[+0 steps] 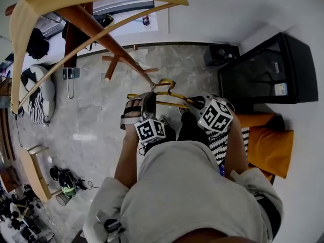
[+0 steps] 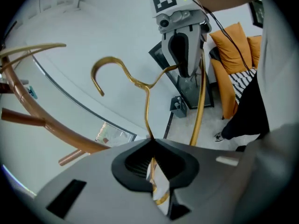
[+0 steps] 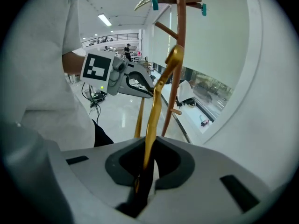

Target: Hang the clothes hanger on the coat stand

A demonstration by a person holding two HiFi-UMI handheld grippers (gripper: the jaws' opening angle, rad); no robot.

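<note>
A gold metal clothes hanger hangs in the air in front of me, held from both sides. My left gripper is shut on its wire just below the hook; the wire runs straight into the closed jaws. My right gripper is shut on the hanger's other side, and the gold bar rises out of its jaws. The wooden coat stand with slanting pegs stands just beyond the hanger and to the left. Its pole shows behind the hook in the right gripper view.
A pale wooden hanger sits on top of the stand, close to the camera. A black cabinet and orange cushions are at the right. A small wooden table and a striped cushion are at the left on the marble floor.
</note>
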